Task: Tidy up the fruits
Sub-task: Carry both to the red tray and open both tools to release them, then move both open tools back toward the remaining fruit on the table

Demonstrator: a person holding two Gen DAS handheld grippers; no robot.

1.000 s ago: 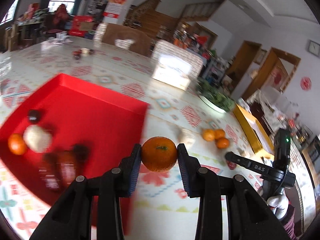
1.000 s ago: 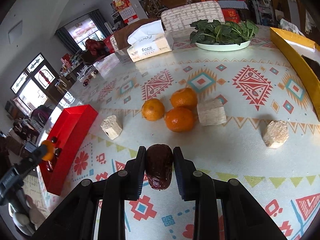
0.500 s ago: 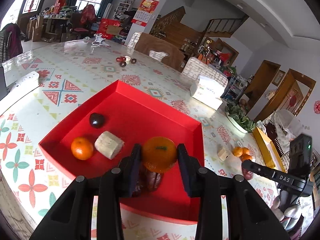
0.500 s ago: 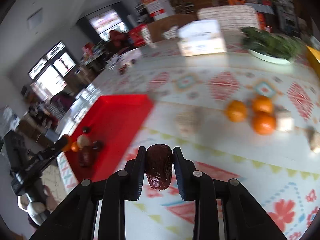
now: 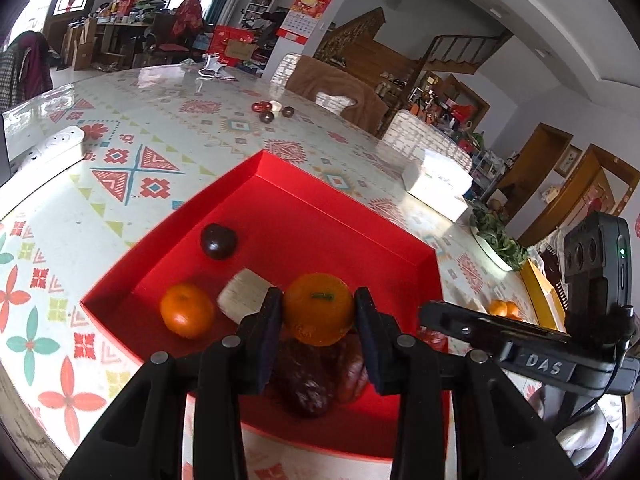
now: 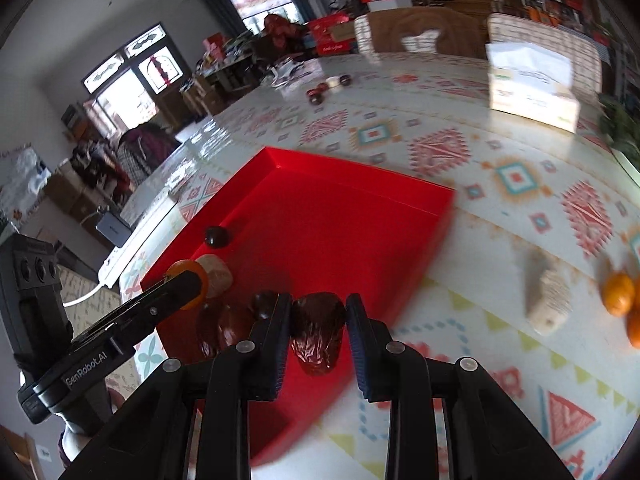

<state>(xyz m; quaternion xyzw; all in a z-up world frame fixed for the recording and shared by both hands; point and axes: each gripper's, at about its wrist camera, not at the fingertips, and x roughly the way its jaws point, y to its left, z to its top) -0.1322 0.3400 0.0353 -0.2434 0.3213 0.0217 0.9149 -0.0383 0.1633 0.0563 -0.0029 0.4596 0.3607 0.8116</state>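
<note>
Two hand-held grippers work above a red tray (image 5: pixel 304 216) on a patterned tablecloth (image 5: pixel 132 152), each carrying a piece of fruit. The left gripper (image 5: pixel 319 312) is clamped on a mandarin (image 5: pixel 319 309), its two pads pressing the fruit's sides, and holds it over the tray's near end. The right gripper (image 6: pixel 319 316) is closed around a wrinkled dried date (image 6: pixel 318 330), which hangs over the tray's near right corner, by the right-hand wall.

Already lying in the tray at its near left end are a second mandarin (image 5: pixel 187 311), a pale cut chunk (image 5: pixel 244 295) just beside it, and a dark round fruit (image 5: pixel 218 241) a little farther in. More dark dates (image 5: pixel 316 380) rest on the tray floor directly beneath the held mandarin. From the right wrist camera the same cluster shows at the tray's near left corner, partly hidden behind the left gripper's body.

Out on the cloth to the right of the tray lie another pale chunk (image 6: pixel 548 300) and, beyond it, loose mandarins (image 6: pixel 619 294); that part of the right wrist view is smeared, so their number is hard to judge. Past the tray's far right corner stands a tissue box (image 6: pixel 532 88), and farther right a plate of leafy greens (image 5: pixel 496 240). A small group of dark and red round fruits (image 5: pixel 272 110) sits well beyond the tray's far end. A white power strip (image 5: pixel 52 148) lies off the tray's left side.
</note>
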